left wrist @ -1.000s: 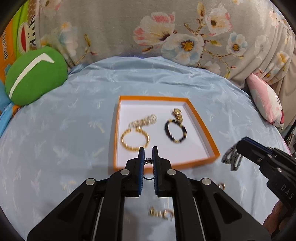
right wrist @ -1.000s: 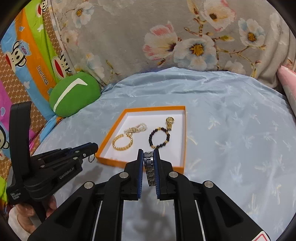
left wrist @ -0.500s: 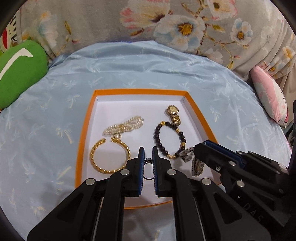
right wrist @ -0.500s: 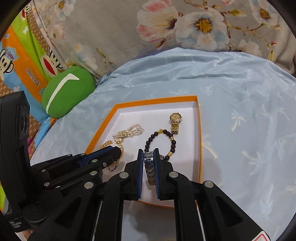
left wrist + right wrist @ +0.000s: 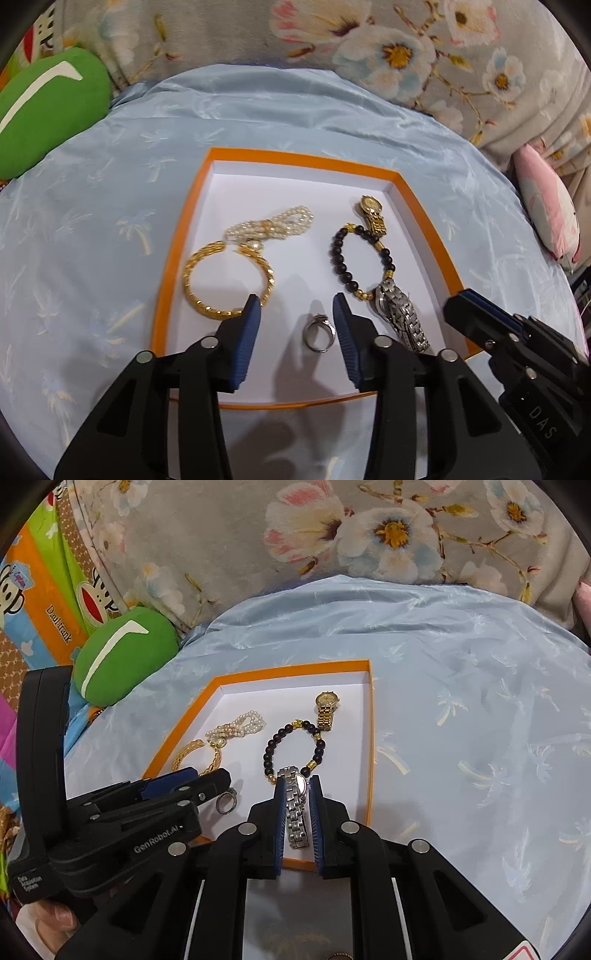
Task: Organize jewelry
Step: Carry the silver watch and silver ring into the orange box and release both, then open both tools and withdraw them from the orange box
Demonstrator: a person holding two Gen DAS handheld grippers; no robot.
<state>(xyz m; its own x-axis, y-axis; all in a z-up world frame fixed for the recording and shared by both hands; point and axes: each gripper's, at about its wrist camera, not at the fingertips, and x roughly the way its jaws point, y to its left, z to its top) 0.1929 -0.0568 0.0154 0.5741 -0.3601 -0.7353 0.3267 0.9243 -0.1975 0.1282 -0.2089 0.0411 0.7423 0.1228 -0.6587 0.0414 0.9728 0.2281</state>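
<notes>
left gripper [image 5: 295,308], matte black arms with ribbed blue pads, has just been opening and its jaws stand apart over the tray's near edge. a small silver ring [image 5: 319,331] lies loose on the tray floor between the pads, touching neither. right gripper [image 5: 297,788], same build, is nearly together and clamped on a silver link-band watch [image 5: 295,805], whose round case rests at the near right of the tray [image 5: 173,258], a shallow rectangle with an orange rim and smooth white floor. just past the watch lies a loop of dark round beads [image 5: 341,258] with gold spacers. at the near left sits a twisted gold bangle [image 5: 192,284], an open hoop. farther in, a bunched strand of pearls [image 5: 269,225] touches the bangle, and a gold watch [image 5: 373,214] lies by the far right corner. the tray sits on glossy pale blue cloth [image 5: 92,221] printed with palms.
</notes>
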